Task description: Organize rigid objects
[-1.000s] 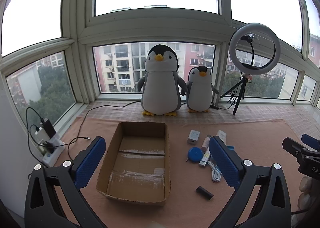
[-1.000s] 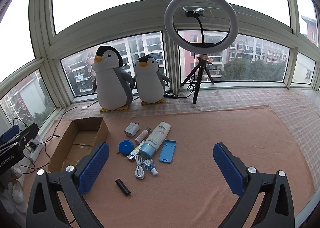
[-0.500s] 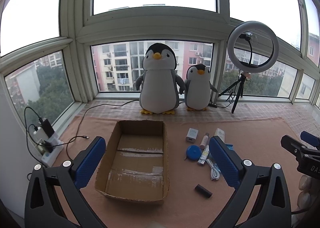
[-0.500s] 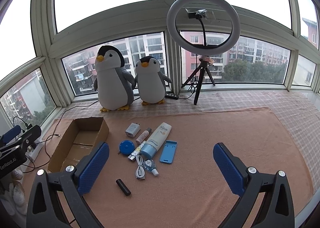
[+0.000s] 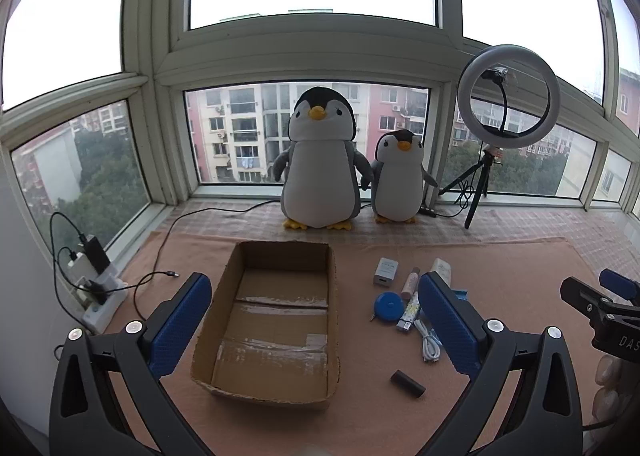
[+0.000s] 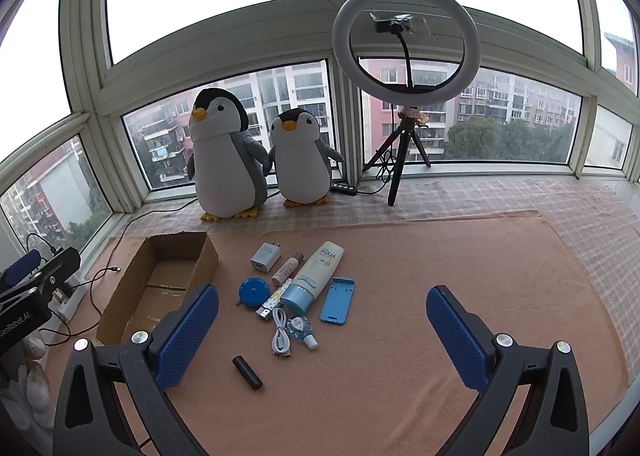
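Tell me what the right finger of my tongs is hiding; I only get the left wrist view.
Observer: A white sunscreen tube with a pale blue cap lies there, with the cap end nearer the tongs.
Operator: Name whatever sits right of that tube.
Observer: A flat blue phone stand lies beside the tube, roughly parallel to it.
Operator: Check around the white cable too.
Observer: A small blue dropper bottle lies against the right side of the coiled cable, just below the tube's cap.
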